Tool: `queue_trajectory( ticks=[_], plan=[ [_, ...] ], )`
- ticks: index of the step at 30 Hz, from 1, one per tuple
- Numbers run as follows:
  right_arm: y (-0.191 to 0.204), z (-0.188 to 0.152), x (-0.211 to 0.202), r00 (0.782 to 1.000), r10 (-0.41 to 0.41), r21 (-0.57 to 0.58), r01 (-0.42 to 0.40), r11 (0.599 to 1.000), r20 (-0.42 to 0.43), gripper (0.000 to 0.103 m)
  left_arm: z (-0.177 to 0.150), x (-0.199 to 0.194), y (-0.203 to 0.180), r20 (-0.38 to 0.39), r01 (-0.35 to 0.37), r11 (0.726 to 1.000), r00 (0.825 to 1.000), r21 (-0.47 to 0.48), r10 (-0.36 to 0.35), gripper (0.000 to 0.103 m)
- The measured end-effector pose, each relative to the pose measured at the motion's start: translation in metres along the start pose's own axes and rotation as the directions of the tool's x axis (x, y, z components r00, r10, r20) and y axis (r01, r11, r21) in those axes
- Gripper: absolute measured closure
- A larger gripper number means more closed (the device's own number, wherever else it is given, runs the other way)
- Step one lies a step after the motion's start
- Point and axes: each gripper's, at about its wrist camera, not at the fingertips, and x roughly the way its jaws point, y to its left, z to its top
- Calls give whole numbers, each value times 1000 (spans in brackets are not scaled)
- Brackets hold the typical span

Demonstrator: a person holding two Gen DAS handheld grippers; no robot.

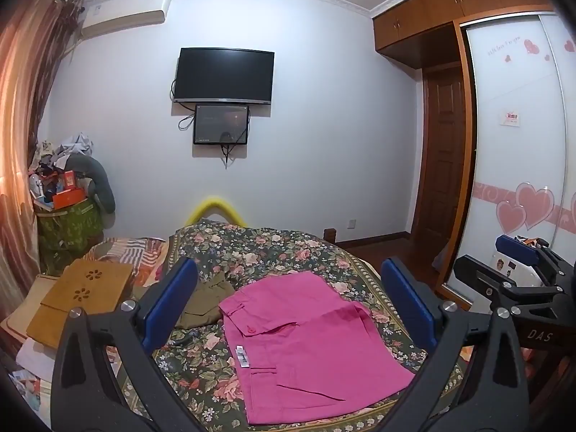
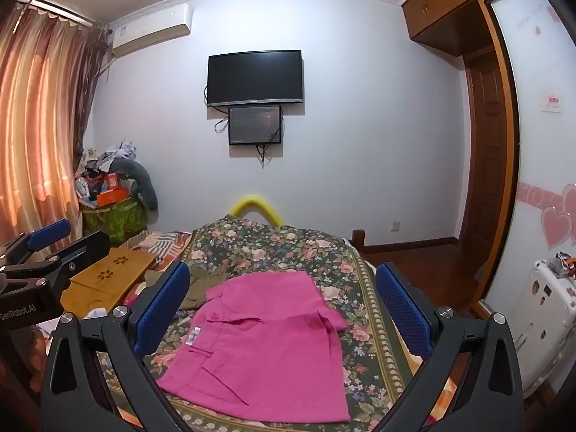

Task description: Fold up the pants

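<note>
Pants (image 1: pixel 306 349), bright pink, lie folded into a compact, roughly square stack on the floral bedspread (image 1: pixel 273 248), with the waistband, a button tab and a small white label showing along the left side of the stack. Just behind the stack's far-left corner sits a crumpled olive-green garment (image 1: pixel 205 302), touching or nearly touching the pink cloth. The left gripper (image 1: pixel 288 309) hangs above the near part of the bed with its blue-padded jaws spread as wide as they go and nothing between them; the pink stack shows in the gap below, apart from the pads. The right gripper (image 2: pixel 282 309) is likewise fully spread and holds nothing, hovering over the same stack, and it also appears at the right edge of the left wrist view, beside its partner. To the left of the bed lies a wooden lap tray (image 2: pixel 108 277) with flower-shaped cutouts. On the far wall hang a dark television (image 1: pixel 223 75) and a smaller screen (image 1: pixel 220 125) under it, with an air conditioner (image 1: pixel 124 14) high to the left.
</note>
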Motion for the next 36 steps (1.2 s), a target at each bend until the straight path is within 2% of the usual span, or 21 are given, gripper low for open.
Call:
queue_trajectory(
  ticks=[20, 36],
  plan=[
    [-2, -11, 15, 1000, 2, 4, -2, 1000, -16, 0, -6, 7, 0, -8, -4, 1000, 1000, 8, 4, 0],
    [-4, -8, 16, 1000, 3, 3, -3, 1000, -27, 0, -7, 12, 4, -13, -17, 1000, 1000, -9, 17, 0]
  ],
)
